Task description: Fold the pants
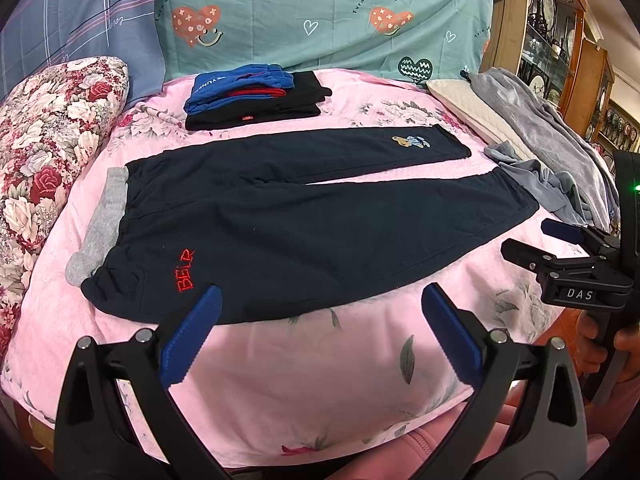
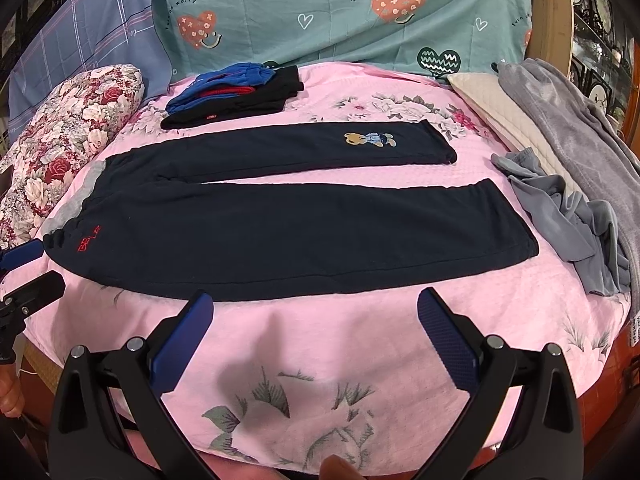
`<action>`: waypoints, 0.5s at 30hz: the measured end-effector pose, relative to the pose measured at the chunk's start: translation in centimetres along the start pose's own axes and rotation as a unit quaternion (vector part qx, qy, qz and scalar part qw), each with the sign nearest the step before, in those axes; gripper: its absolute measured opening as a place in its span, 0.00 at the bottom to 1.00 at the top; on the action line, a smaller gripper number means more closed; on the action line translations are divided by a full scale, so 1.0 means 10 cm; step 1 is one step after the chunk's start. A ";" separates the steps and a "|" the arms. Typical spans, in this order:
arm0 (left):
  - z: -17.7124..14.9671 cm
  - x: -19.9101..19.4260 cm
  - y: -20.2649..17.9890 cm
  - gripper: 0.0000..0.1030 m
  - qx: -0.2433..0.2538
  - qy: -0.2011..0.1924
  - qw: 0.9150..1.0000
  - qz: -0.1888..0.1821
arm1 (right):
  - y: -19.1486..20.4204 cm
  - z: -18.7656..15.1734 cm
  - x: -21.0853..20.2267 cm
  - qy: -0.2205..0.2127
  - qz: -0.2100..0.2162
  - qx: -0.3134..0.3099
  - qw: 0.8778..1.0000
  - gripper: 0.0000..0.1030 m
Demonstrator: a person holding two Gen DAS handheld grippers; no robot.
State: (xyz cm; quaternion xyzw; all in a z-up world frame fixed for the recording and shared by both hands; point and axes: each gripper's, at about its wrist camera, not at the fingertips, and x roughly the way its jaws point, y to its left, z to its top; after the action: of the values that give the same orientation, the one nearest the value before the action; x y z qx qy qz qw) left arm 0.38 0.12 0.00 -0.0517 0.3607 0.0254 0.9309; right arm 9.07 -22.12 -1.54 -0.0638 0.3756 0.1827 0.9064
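Note:
Dark navy pants [image 1: 280, 224] [image 2: 280, 232] lie flat on the pink floral sheet, waistband with grey lining at the left, both legs spread toward the right. Red "BEAR" lettering marks the near hip and a bear patch sits on the far leg. My left gripper [image 1: 320, 304] hovers open just short of the pants' near edge, below the hip. My right gripper [image 2: 316, 312] [image 1: 532, 240] is open too, near the front edge by the near leg. Neither holds anything.
A folded stack of blue, red and black clothes [image 1: 256, 96] lies behind the pants. Crumpled grey garments [image 2: 580, 232] and a cream pillow [image 2: 500, 108] sit at the right. A floral pillow [image 1: 52, 136] lies at the left. The bed's front edge drops off close to both grippers.

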 end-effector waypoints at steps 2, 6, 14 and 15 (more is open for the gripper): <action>0.00 0.01 0.00 0.98 0.001 0.000 1.000 0.000 | 0.00 0.00 0.00 0.000 0.001 0.001 1.000 0.99; 0.00 0.01 0.00 0.98 0.003 0.000 1.000 0.000 | -0.01 0.01 0.00 0.001 0.002 0.001 1.000 0.99; -0.01 0.01 -0.01 0.98 0.005 0.000 1.000 0.002 | -0.02 0.01 0.00 0.002 0.002 0.001 1.000 0.99; -0.01 0.01 -0.01 0.98 0.004 0.001 1.000 0.001 | -0.01 0.01 0.00 0.002 0.002 0.001 1.000 0.99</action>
State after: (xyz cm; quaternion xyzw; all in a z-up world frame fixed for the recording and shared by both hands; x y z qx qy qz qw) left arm 0.40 -0.01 -0.11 -0.0471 0.3615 0.0250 0.9309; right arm 9.20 -22.22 -1.49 -0.0630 0.3778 0.1839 0.9053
